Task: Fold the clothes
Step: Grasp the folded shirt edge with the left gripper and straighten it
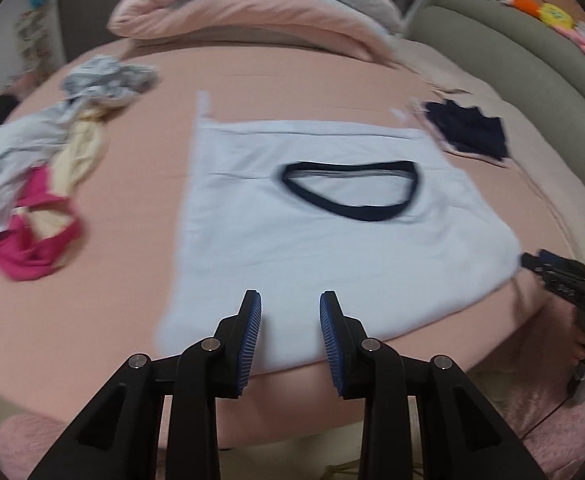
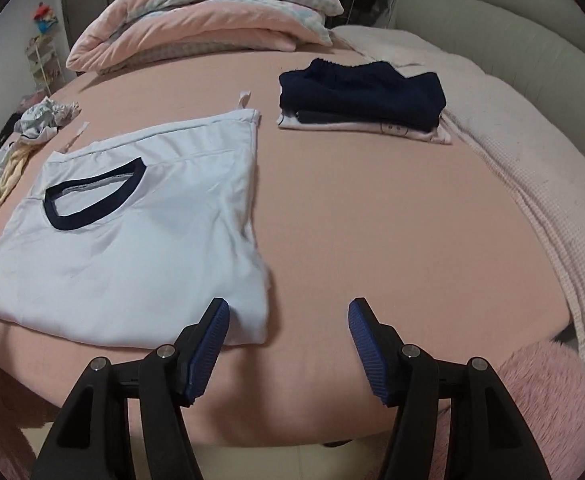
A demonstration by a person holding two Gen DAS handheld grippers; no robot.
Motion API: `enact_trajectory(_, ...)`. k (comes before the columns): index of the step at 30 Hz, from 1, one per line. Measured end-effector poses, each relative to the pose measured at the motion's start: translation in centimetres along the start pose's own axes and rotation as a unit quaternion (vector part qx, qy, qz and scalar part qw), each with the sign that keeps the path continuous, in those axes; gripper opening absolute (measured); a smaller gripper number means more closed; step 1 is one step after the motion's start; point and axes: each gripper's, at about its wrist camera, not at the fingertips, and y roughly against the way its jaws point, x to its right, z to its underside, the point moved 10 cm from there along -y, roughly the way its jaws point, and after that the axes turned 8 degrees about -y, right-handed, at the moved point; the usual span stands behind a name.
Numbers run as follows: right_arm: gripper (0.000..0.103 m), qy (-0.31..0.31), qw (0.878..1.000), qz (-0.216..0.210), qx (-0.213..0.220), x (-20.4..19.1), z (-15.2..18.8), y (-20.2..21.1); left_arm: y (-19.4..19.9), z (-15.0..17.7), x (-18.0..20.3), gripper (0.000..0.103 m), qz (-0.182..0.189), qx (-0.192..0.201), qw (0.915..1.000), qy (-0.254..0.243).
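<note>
A pale blue T-shirt (image 1: 324,240) (image 2: 132,248) with a dark navy collar (image 1: 352,190) (image 2: 92,196) lies partly folded and flat on the pink bed (image 1: 132,184) (image 2: 352,220). My left gripper (image 1: 290,300) hovers open over the shirt's near edge, nothing between its blue pads. My right gripper (image 2: 288,308) is open too, at the shirt's near right corner, with its left finger (image 2: 212,328) over the cloth. The right gripper (image 1: 560,280) also shows at the right edge of the left wrist view, beside the shirt's corner.
A stack of folded navy and white clothes (image 2: 360,100) (image 1: 468,132) sits at the far right. A heap of unfolded clothes (image 1: 40,184) (image 2: 8,160) lies left of the shirt. A rolled pink quilt (image 2: 204,16) is at the back, a white blanket (image 2: 532,168) along the right, by a grey headboard (image 2: 512,40).
</note>
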Motion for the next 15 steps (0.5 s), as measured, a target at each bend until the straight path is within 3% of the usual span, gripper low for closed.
enact_trajectory(5,0.060,0.005,1.000,0.000,0.028,-0.4,-1.5,1.2,-1.8,-1.0,3.6,0.028,0.020,-0.003,0.9993,-0.031)
enact_trajectory(9,0.062,0.029,0.998,-0.037,0.047,-2.5,-2.9,1.9,-3.5,-0.8,4.9,0.028,0.022,-0.022,0.9983,-0.049)
enact_trajectory(12,0.062,0.070,0.997,-0.041,0.015,-4.2,-1.4,-0.2,-4.1,0.1,4.1,0.027,0.020,-0.039,0.9978,-0.050)
enact_trajectory(15,0.062,0.056,0.998,-0.027,-0.025,-2.6,0.3,-2.2,-3.1,0.7,2.4,0.027,0.005,-0.050,0.9973,-0.052)
